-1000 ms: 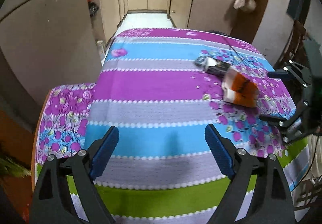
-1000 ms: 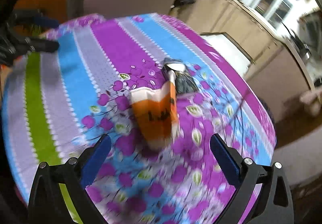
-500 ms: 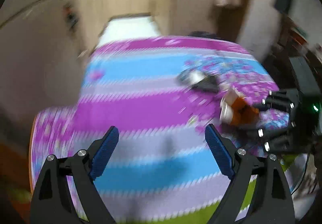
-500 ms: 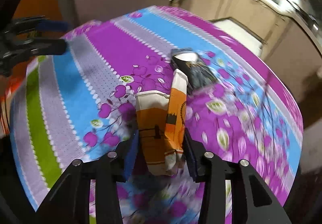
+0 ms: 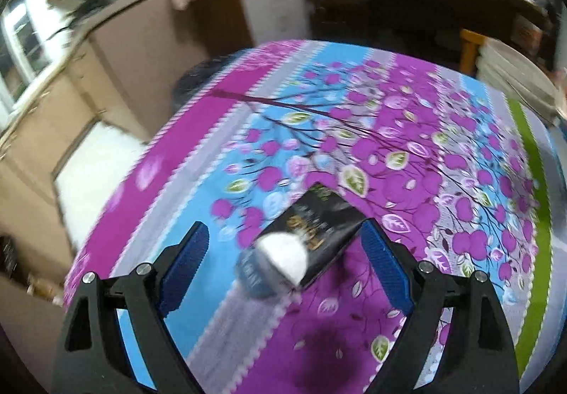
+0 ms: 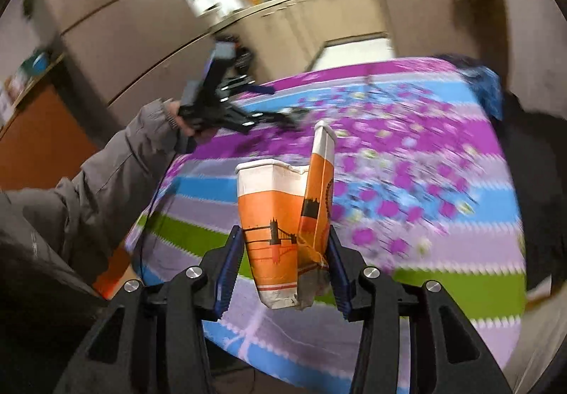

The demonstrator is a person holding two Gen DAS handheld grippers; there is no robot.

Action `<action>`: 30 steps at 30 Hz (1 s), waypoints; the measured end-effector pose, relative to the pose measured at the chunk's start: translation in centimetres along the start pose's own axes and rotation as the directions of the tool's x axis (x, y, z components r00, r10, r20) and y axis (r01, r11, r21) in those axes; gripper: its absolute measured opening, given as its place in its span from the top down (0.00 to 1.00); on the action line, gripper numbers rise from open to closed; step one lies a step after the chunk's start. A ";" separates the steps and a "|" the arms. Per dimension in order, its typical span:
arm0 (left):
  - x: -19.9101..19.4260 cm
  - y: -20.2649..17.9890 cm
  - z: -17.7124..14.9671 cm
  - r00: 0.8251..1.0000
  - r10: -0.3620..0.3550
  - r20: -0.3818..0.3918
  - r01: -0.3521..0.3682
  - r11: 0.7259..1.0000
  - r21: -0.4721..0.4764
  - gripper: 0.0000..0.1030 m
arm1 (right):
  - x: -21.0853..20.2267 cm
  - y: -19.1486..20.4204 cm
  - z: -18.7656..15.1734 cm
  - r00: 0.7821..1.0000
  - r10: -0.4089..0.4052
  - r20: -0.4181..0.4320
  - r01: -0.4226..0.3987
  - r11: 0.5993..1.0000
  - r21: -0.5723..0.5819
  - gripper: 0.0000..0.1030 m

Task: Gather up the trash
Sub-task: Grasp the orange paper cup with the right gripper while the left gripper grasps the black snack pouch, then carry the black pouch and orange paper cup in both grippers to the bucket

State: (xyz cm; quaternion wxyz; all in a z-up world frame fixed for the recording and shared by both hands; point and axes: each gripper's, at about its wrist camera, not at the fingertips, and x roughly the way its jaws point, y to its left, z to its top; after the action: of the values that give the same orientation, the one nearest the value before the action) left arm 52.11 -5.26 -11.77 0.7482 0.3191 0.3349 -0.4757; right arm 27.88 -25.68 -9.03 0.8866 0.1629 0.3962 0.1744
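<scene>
The right tool (image 6: 286,261) is clamped on a crushed orange-and-white paper cup printed with a bridge silhouette (image 6: 280,217). Its blue-padded fingers (image 6: 232,264) press the cup's lower half from both sides. The cup stands roughly upright between them, rim up, with one wall folded inward into a tall crease. It is held in the air above the tabletop covered in a purple, blue, grey and green striped cloth with a floral print (image 6: 443,202), near the green stripe at the cloth's edge.

The left tool (image 5: 283,264) is spread wide, holding nothing. Between its fingers, on the cloth, lies a flattened black wrapper with gold lettering (image 5: 319,224), with a white rounded end (image 5: 283,254) nearest the camera. Motion blur makes it hard to say whether the right-hand finger (image 5: 384,268) touches the wrapper's edge or only sits just beside it. The wrapper rests where the blue stripe meets the purple flower pattern.

From the right wrist view, the left tool (image 6: 283,117) appears farther across the tabletop, gripped by a hand coming out of a grey jacket sleeve (image 6: 117,174). Behind the tabletop run beige kitchen cabinets (image 6: 294,25), blurred.
</scene>
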 end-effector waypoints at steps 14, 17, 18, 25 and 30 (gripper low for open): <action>1.8 -2.0 -1.0 0.995 -0.091 -0.049 0.094 0.994 0.057 0.55 | 1.1 -1.1 -1.3 0.997 -0.079 0.011 0.077 0.991 0.110 0.55; 0.6 -4.8 -2.3 0.998 -0.047 -0.048 0.047 0.999 0.006 0.57 | 1.1 -1.4 -1.8 0.991 -0.130 0.015 0.126 0.983 0.132 0.55; 0.2 -5.5 -2.7 0.998 -0.022 -0.051 0.021 0.999 -0.025 0.57 | 1.2 -1.5 -2.0 0.990 -0.140 0.017 0.137 0.981 0.138 0.55; -4.9 -14.8 -3.2 1.000 -0.001 -0.013 -0.002 0.962 -0.271 0.58 | -1.0 -1.9 -5.0 0.979 -0.202 0.030 0.191 0.955 0.229 0.56; -6.6 -22.4 0.7 0.995 -0.085 0.051 0.096 0.949 -0.302 0.58 | -6.5 -2.9 -7.2 0.954 -0.294 0.052 0.266 0.918 0.294 0.56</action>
State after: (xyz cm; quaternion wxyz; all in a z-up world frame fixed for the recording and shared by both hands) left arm 29.42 -10.24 -9.61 0.7718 0.1757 0.4044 -0.4581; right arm 18.83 -30.04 -10.64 0.8877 0.2380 0.3935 -0.0209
